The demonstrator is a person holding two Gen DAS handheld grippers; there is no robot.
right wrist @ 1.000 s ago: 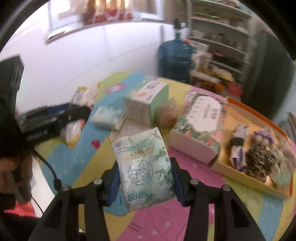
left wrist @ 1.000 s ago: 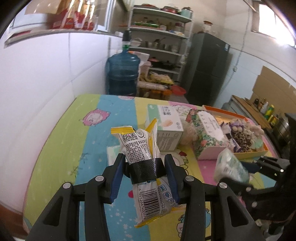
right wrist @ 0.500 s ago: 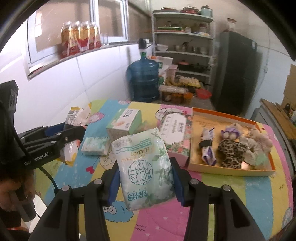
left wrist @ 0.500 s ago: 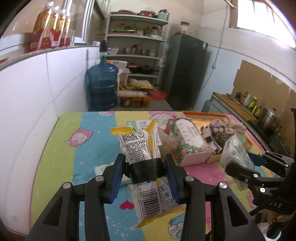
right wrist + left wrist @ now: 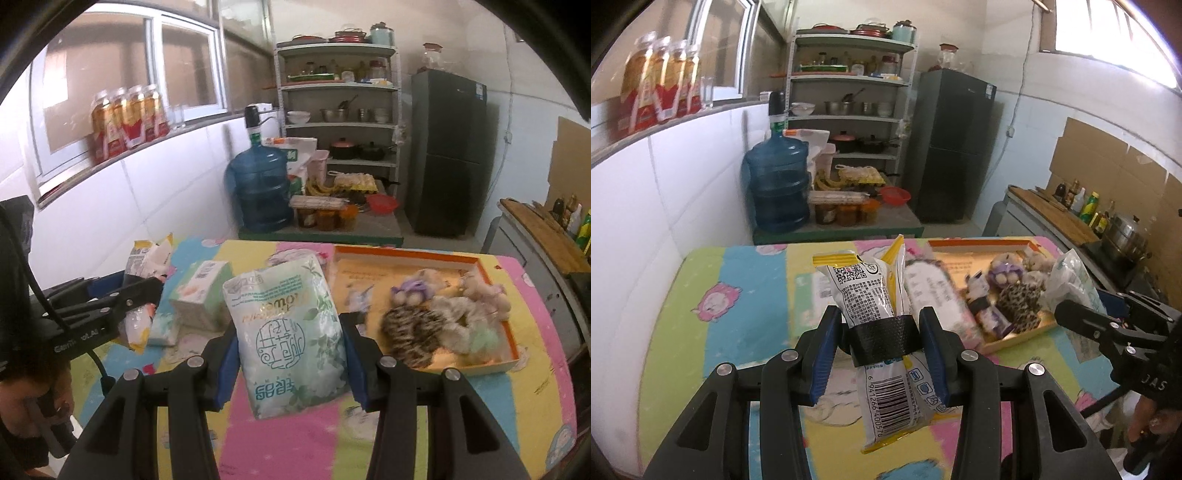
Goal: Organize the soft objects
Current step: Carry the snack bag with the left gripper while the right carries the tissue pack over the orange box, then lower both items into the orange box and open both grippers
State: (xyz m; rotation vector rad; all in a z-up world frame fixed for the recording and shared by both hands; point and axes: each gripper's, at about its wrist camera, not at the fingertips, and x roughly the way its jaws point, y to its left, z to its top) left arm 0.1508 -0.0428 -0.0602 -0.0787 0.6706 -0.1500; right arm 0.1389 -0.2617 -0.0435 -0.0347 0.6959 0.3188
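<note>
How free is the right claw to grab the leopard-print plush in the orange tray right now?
Probably not free yet: the right claw is shut on the tissue pack, so its jaws are full. The leopard-print plush lies uncovered in the orange tray just ahead; nothing else blocks it.

White tiled wall (image 5: 646,192), metal shelving (image 5: 849,96), dark fridge (image 5: 953,147), blue water jug (image 5: 777,184)

We saw the white-and-yellow snack packet (image 5: 877,332) held upright off the table — and the pale green tissue pack (image 5: 290,336) likewise, tilted slightly.
</note>
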